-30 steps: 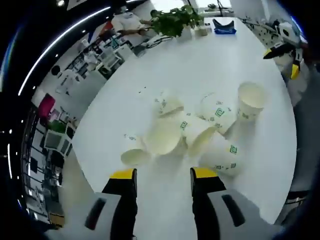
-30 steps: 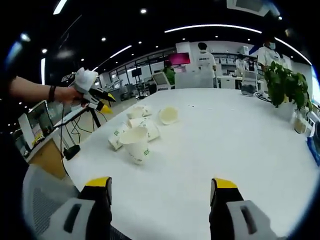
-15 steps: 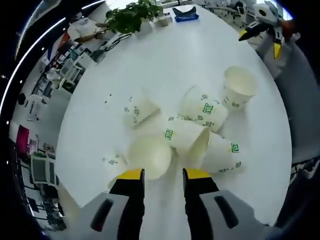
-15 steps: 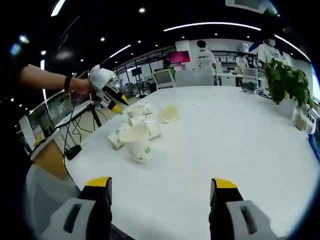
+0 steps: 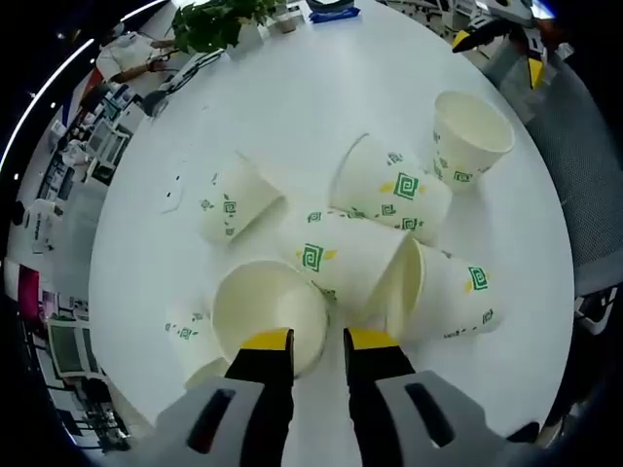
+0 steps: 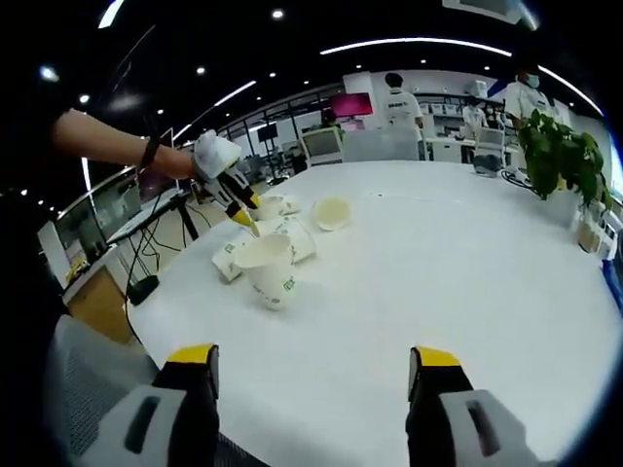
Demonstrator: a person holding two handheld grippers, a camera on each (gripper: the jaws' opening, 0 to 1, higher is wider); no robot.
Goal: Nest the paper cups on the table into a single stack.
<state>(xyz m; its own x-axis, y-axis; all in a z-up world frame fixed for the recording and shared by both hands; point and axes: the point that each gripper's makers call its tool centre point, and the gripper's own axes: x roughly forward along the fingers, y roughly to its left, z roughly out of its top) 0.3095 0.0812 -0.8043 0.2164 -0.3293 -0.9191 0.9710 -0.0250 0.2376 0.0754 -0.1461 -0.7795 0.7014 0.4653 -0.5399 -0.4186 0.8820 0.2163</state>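
Several white paper cups with green marks lie in a heap on the white table (image 5: 321, 107). One cup (image 5: 474, 131) stands upright at the heap's far right. The nearest cup (image 5: 265, 306) faces me with its mouth open. My left gripper (image 5: 319, 342) is over its rim, jaws narrowed to a small gap, the rim's right edge between them. In the right gripper view the heap (image 6: 268, 255) lies far left, with the left gripper (image 6: 243, 216) pointing down into it. My right gripper (image 6: 313, 358) stands wide open over bare table, holding nothing.
A potted plant (image 5: 219, 19) and a blue item (image 5: 331, 12) stand at the table's far end; the plant (image 6: 555, 156) is at the right. A grey chair (image 5: 584, 185) flanks the table edge, another (image 6: 78, 389) at lower left. People (image 6: 399, 102) stand at desks behind.
My left gripper has come down close over the heap to the nearest cup's rim, its jaws narrowing steadily. The right gripper has stayed wide open and almost still.
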